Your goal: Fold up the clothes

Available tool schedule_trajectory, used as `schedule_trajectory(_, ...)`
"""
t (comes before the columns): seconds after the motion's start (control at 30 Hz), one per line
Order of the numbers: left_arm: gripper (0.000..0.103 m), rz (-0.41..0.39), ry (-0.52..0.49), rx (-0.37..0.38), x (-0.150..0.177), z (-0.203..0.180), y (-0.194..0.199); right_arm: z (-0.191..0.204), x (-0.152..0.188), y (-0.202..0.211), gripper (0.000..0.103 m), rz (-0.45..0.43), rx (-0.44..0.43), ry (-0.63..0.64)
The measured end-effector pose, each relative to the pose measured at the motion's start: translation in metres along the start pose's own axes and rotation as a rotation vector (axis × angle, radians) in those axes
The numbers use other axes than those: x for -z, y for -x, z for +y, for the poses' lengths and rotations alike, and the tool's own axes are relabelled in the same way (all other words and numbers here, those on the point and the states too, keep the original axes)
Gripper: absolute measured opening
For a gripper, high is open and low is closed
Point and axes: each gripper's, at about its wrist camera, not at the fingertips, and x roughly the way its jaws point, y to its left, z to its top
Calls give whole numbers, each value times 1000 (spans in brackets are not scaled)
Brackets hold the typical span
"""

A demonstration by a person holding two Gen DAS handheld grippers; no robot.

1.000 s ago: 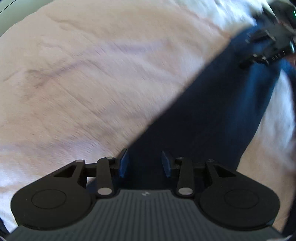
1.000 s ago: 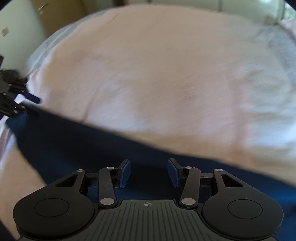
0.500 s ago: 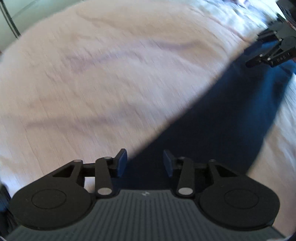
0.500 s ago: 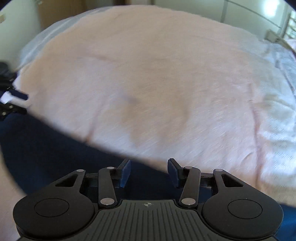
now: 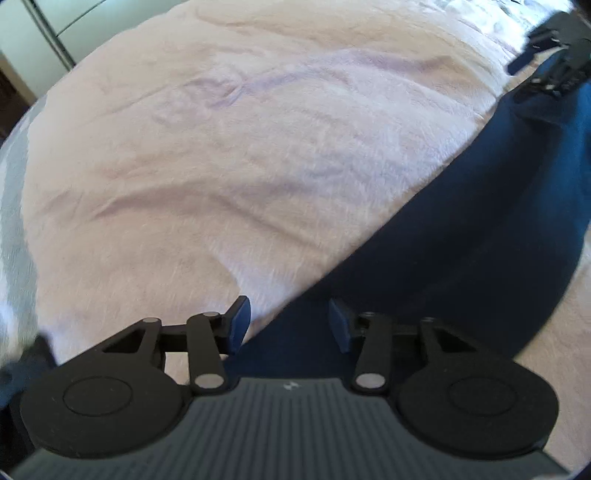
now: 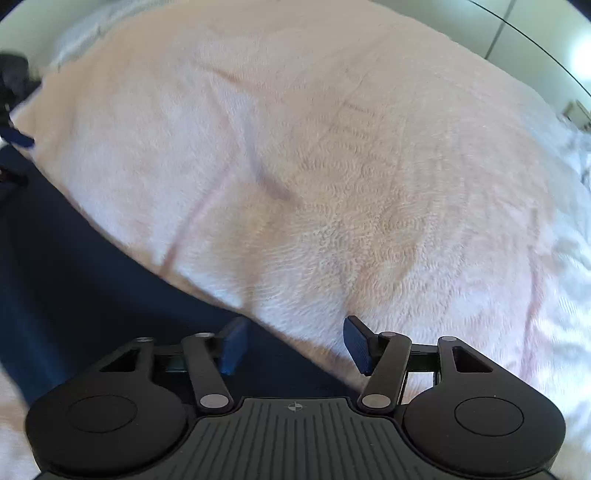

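A navy blue garment point(image 5: 480, 229) lies flat on a pink fluffy blanket point(image 5: 258, 147). My left gripper point(image 5: 289, 325) hangs over the garment's near edge. Its jaws stand apart, and the blue pads press on nothing. The right gripper point(image 5: 554, 62) shows at the top right of that view, at the garment's far end. In the right wrist view the same garment point(image 6: 92, 266) fills the lower left. My right gripper point(image 6: 295, 345) is over its edge with the jaws opening. Cloth and blanket lie below the gap, untouched by the pads. The left gripper point(image 6: 14, 136) peeks in at the far left edge.
The blanket point(image 6: 351, 184) covers a bed and stretches far ahead of both grippers. White bedding point(image 6: 569, 229) lies at its right side. Pale wall or cupboard panels point(image 5: 66, 26) stand beyond the bed's far edge.
Both views have swung so that more blanket and less garment shows. The two grippers have drawn further apart. The right jaws have spread wider, the left jaws slightly wider.
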Motion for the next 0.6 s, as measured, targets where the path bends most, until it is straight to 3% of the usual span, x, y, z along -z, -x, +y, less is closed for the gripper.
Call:
schedule_trajectory(0.1, 44, 47, -24, -35, 16, 7, -7, 14, 12, 19, 59, -5, -35, -57)
schedule_trajectory(0.13, 51, 45, -23, -46, 19, 12, -10, 19, 17, 18, 59, 13, -61, -57)
schedule_trajectory(0.27, 57, 36, 3, -75, 18, 28, -16, 40, 23, -10, 59, 51, -108, 34)
schedule_trajectory(0.33, 51, 26, 8, -95, 15, 29, -11, 39, 14, -26, 59, 14, -89, 50)
schedule_trajectory(0.47, 40, -6, 45, -106, 16, 24, 20, 30, -9, -14, 59, -76, -27, -81)
schedule_trajectory(0.6, 39, -61, 78, 22, 15, -9, 44, 55, -5, 17, 59, -106, -71, -131)
